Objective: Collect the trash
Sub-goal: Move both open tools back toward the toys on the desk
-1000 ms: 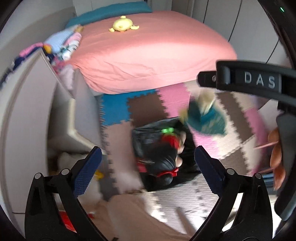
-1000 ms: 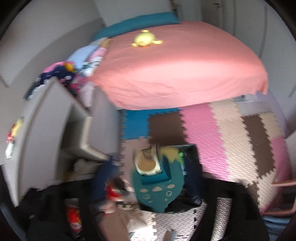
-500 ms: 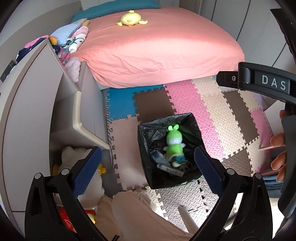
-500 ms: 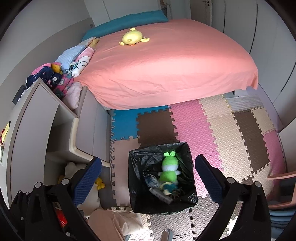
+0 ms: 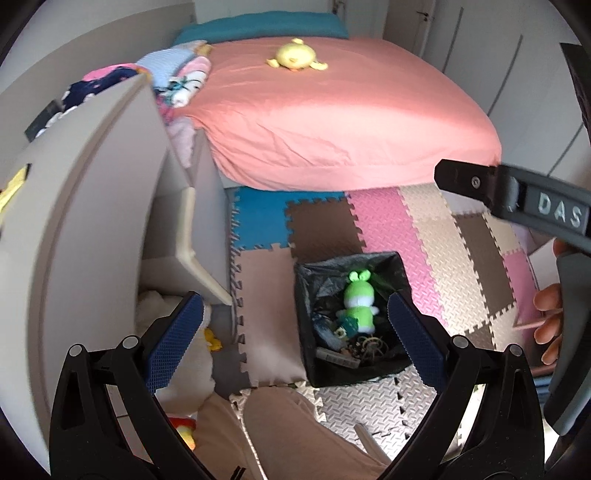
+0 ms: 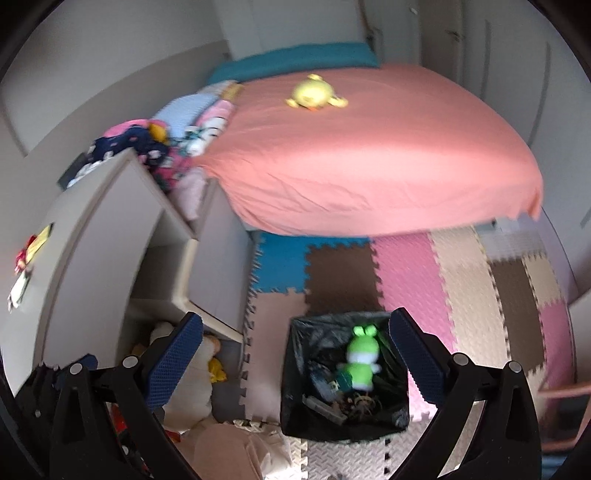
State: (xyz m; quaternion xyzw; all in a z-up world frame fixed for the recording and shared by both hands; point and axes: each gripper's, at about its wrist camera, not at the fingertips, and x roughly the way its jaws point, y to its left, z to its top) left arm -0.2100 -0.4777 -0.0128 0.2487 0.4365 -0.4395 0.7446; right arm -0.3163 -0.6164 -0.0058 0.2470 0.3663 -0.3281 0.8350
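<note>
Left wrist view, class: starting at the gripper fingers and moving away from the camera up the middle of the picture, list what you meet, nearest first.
Beige trouser leg → black-lined bin holding the green plush toy → brown foam mat tile → pink bed → yellow duck plush → teal pillow.

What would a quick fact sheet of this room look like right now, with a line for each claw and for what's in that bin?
left claw: open, holding nothing
right claw: open, holding nothing
bin: black-lined, standing on the foam floor mat
bin contents: green plush toy, a teal item, dark clutter
bed: pink sheet, yellow plush on top
</note>
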